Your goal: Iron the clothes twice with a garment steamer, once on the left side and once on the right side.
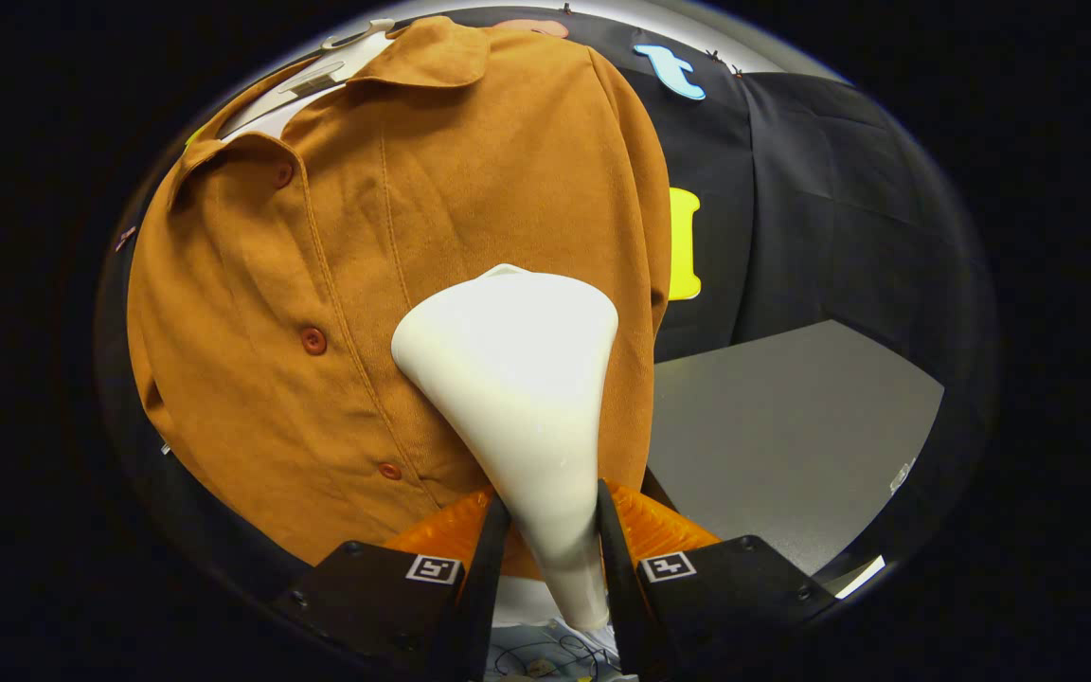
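Gripper (553, 530) fingers clamped on steamer (517, 379) neck, wide white head just ahead of them pressed on brown shirt (337, 237), beside button placket, shirt on hanger (337, 62), grey table (792, 445) beyond

Tool (550, 530) clamps the white steamer head (517, 360), pressed against the brown shirt (337, 246)

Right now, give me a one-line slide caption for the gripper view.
Gripper shut on the white steamer, its head against the brown shirt beside the button placket.
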### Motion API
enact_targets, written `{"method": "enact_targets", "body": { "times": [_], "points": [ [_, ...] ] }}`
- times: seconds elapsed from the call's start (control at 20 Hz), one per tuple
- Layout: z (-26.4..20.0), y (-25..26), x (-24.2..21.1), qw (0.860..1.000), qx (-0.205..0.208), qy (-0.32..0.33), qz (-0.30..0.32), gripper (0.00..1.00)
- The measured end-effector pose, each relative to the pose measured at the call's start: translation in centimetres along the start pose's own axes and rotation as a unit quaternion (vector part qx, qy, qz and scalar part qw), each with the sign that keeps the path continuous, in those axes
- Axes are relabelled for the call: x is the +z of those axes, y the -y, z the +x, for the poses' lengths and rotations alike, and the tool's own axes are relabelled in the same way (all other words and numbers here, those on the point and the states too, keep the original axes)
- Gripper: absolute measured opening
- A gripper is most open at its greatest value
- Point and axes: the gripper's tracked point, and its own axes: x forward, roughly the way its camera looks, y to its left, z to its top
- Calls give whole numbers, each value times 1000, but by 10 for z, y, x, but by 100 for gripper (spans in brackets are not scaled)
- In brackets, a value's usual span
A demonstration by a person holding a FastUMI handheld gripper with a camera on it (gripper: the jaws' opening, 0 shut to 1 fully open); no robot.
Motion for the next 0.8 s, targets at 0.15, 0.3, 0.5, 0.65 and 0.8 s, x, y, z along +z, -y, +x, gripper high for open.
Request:
{"method": "enact_targets", "body": {
  "times": [0.15, 0.3, 0.5, 0.65, 0.8],
  "points": [
    [6, 3, -8, 1000, -3, -17, 0, 54],
    [13, 6, -21, 999, -6, -39, -2, 54],
    [21, 12, -41, 998, -8, -70, -1, 55],
    [26, 16, -53, 996, -10, -93, 1, 55],
    [27, 20, -65, 993, -13, -114, 5, 54]
  ]
}}
